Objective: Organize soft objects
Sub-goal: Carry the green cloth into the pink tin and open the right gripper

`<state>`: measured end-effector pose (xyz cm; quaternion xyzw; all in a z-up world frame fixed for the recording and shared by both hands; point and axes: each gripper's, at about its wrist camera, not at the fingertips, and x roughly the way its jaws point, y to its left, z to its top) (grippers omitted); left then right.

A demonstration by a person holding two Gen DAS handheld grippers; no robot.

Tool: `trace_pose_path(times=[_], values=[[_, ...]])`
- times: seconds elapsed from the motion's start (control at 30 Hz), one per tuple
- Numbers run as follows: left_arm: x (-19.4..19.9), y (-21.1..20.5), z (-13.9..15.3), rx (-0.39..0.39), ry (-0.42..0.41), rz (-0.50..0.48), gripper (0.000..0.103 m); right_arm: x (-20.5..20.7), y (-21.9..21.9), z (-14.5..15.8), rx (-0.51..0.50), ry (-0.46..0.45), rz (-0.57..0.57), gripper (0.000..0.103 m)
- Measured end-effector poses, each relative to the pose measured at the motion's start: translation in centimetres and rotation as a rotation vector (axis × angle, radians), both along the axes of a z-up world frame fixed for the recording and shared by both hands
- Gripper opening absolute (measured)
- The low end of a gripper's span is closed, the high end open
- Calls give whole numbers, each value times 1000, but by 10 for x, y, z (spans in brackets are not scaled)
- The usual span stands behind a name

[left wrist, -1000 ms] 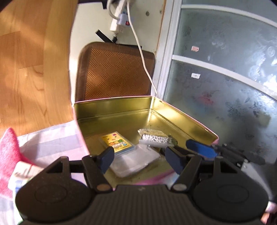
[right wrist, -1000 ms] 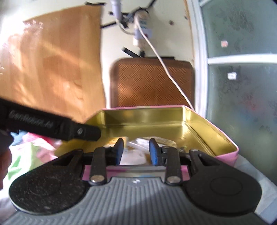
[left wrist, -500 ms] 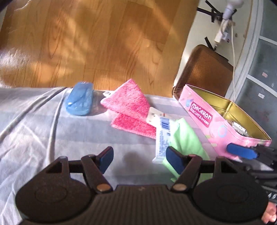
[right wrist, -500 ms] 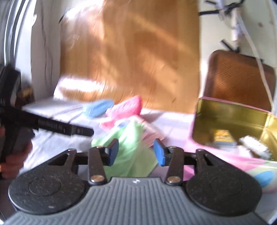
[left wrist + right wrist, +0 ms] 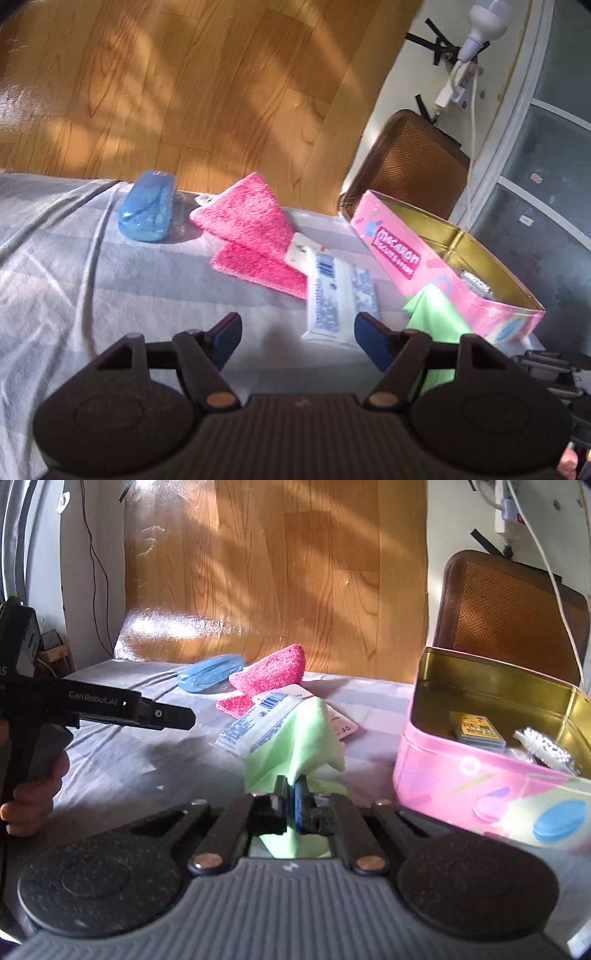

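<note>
Right gripper (image 5: pixel 290 805) is clamped on the green cloth (image 5: pixel 303 734), pink tin (image 5: pixel 480 786) off to its right; left gripper (image 5: pixel 297 334) hangs open, nothing in it.

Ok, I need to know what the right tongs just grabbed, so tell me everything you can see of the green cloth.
The green cloth is thin, smooth, light green fabric. The right tongs are shut on its near part, so it rises in a creased, tent-like peak with loose folds. It lies on the grey striped sheet beside the pink tin, draped over one end of the white wipes pack. From the left wrist view it shows against the tin's side.
</note>
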<state>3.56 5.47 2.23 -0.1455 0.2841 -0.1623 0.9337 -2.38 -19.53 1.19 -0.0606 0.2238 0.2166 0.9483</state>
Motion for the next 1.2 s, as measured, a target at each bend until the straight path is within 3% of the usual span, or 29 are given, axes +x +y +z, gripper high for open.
trace_pose_path(times=[0.13,0.27,0.37,0.43,0.47,0.5,0.57,0.67,0.73,0.77,0.9,1.0,1.2], values=[[-3,-37,15,-21,-13,-158,69,-9,-18,-6,49,55,26,6],[-2,-96,12,33,29,-325,69,-20,-15,-12,23,32,34,10],[2,-136,-4,130,101,-383,56,-25,-18,-15,13,28,38,11],[4,-146,-14,135,134,-380,51,-24,-20,-21,2,65,39,13],[2,-146,-14,140,134,-376,49,-24,-23,-23,1,61,28,25],[2,-146,-14,144,137,-374,46,-27,-27,-24,1,56,16,54],[0,-143,-14,131,154,-378,44,-31,-34,-24,16,40,2,83],[-3,-138,-14,121,167,-379,43,-30,-40,-27,35,52,29,82],[-4,-139,-14,128,171,-387,35,-26,-38,-34,43,98,51,74],[-4,-141,-14,126,177,-395,30,-29,-34,-36,34,68,50,67],[-5,-147,-5,118,177,-405,18,-23,-27,-31,5,38,49,10],[2,-151,19,88,122,-410,19,-18,-34,-15,28,-38,22,8],[31,-171,79,68,-64,-437,20,-5,-46,31,17,-296,-69,8]])
